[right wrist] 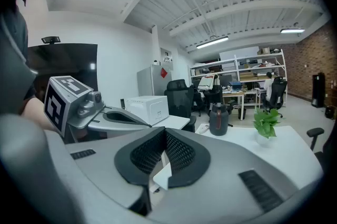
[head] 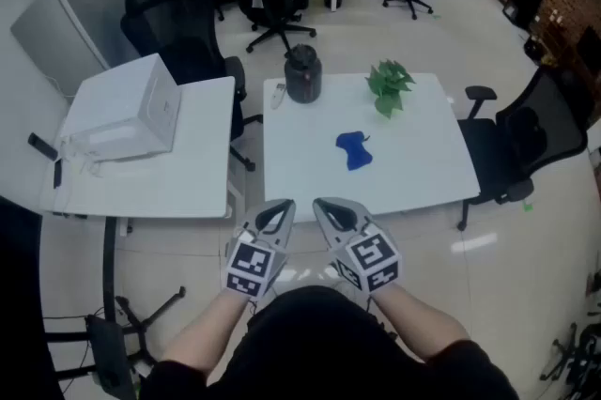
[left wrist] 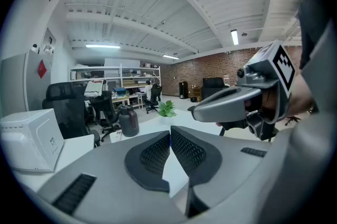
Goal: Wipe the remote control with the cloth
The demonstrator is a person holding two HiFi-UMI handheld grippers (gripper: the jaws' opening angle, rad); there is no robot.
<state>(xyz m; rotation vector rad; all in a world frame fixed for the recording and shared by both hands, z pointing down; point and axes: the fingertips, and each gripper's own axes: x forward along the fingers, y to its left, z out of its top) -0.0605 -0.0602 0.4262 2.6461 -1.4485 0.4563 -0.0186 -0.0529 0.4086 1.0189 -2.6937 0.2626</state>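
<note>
A blue cloth (head: 353, 150) lies crumpled near the middle of the white table (head: 423, 173). A small white remote (head: 277, 95) lies at the table's far left, beside a dark jug (head: 302, 74); it shows again as the remote (right wrist: 204, 129) next to the jug (right wrist: 218, 119). Both grippers hang side by side close to the person's body, short of the table's near edge. My left gripper (head: 273, 217) is shut and empty, as is my right gripper (head: 331, 212). In each gripper view the mesh pads meet with nothing between them: left gripper (left wrist: 169, 136), right gripper (right wrist: 164, 136).
A potted green plant (head: 390, 86) stands at the table's far right. A second white table to the left carries a white box-shaped appliance (head: 127, 112). Black office chairs stand behind the tables (head: 169, 23) and at the right side (head: 526, 140).
</note>
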